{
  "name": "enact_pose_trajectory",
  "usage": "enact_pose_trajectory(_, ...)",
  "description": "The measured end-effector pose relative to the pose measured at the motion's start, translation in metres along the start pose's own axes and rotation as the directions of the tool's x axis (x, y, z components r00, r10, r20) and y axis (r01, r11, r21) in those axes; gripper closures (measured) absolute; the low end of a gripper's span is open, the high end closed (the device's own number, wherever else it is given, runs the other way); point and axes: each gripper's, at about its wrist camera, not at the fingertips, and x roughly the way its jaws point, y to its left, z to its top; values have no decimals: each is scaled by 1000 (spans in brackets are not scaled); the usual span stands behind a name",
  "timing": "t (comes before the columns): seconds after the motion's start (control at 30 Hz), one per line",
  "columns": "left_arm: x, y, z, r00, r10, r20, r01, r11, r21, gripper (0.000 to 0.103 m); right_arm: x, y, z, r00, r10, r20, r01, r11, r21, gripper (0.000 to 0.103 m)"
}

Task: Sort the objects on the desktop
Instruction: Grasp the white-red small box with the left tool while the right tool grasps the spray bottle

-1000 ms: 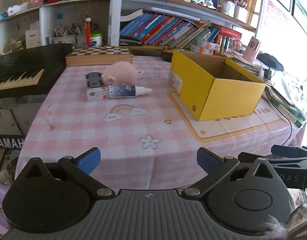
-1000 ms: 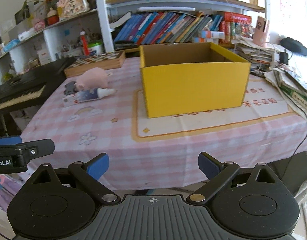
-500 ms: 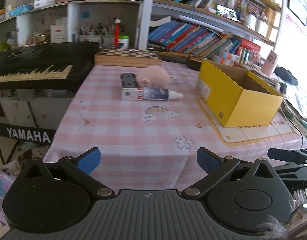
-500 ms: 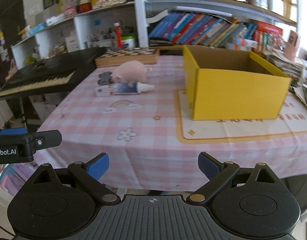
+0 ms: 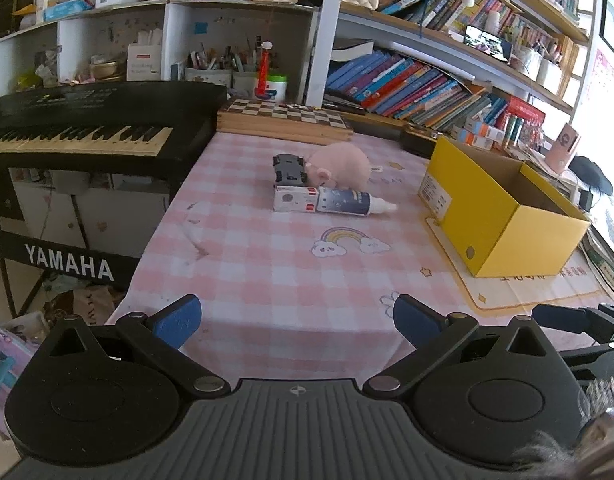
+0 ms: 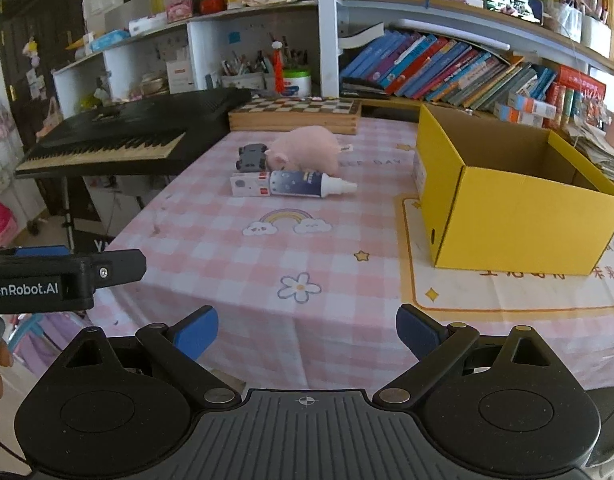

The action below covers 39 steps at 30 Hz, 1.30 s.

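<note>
A pink plush pig (image 5: 341, 164) (image 6: 305, 148), a dark toy car (image 5: 289, 168) (image 6: 251, 156), a small white box (image 5: 295, 199) (image 6: 249, 184) and a blue-and-white bottle (image 5: 351, 202) (image 6: 307, 183) lie clustered mid-table on the pink checked cloth (image 5: 267, 264). An open, empty yellow cardboard box (image 5: 503, 204) (image 6: 511, 196) stands to their right. My left gripper (image 5: 297, 316) and right gripper (image 6: 307, 330) are both open and empty, held before the table's near edge, well short of the objects.
A black Yamaha keyboard (image 5: 79, 124) stands left of the table. A wooden chessboard (image 5: 285, 120) lies at the table's back. Bookshelves (image 5: 419, 88) fill the wall behind. Papers pile at the right (image 6: 599, 148). The left gripper's body (image 6: 63, 276) shows in the right wrist view.
Both views have swung left and pulled back a little; the keyboard now shows more and the yellow box has shifted right. Both grippers stay open and empty.
</note>
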Motion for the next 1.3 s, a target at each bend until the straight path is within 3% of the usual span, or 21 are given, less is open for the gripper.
enact_pose_trajectory(0.43,38,0,34,998,52,30,-51,998,-32,0,46,-6,38,998,62,4,-61,996,-57,6)
enact_pose_trajectory(0.77,88,6,64,998,65,-12,-65,996,-67,0,100,-19,72,992,114,-61,-122,982,-144,7)
enact_pose_trajectory(1.1,151,15,97,997,-8,-77,2,997,-77,3,154,-20,117,962,198,-186,-251,909,-332,13)
enact_pose_trajectory(1.3,191,8,113,995,5,-104,-12,998,-63,8,182,-8,138,960,170,-222,-263,816,-515,26)
